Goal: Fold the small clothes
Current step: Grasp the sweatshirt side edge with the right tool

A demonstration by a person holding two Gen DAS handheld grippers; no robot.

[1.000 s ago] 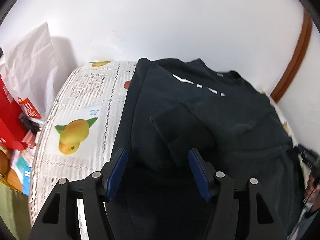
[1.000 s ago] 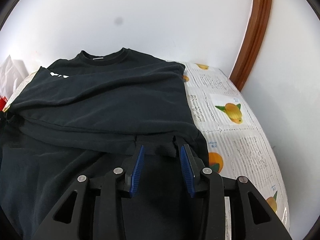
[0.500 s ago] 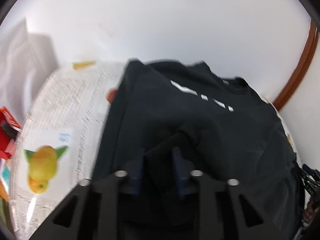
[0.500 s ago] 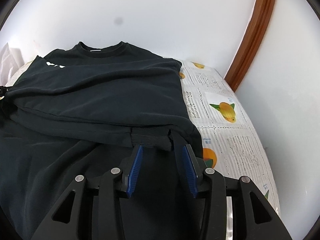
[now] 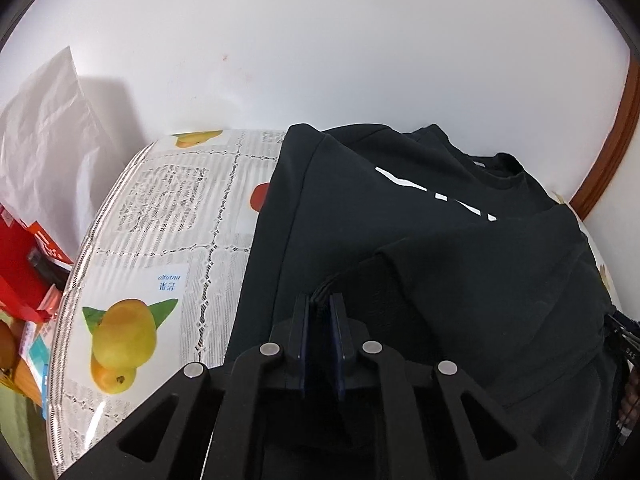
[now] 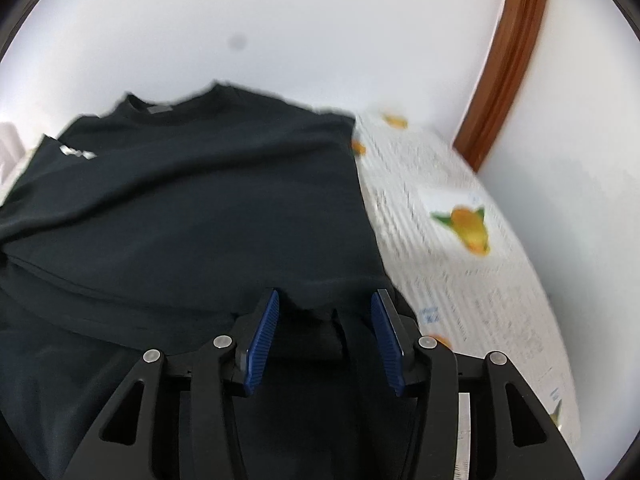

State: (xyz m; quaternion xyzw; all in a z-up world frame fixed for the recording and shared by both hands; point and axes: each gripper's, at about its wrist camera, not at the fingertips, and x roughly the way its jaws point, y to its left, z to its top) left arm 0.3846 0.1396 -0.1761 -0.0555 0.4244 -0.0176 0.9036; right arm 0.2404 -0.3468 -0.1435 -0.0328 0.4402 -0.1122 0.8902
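A black sweatshirt with white lettering lies on the table, its sleeves folded in over the body. My left gripper is shut on the cuff of the left sleeve, pinched between the blue pads. In the right wrist view the same sweatshirt fills the middle. My right gripper is open, its blue pads on either side of the right sleeve's cuff, not closed on it.
The table carries a tablecloth with fruit prints, also in the right wrist view. A white paper bag and red boxes stand at the left edge. A white wall is close behind, with a brown door frame at right.
My left gripper went from open around the left cuff to shut on it. My right gripper opened wider and shifted; its view is blurred by motion.
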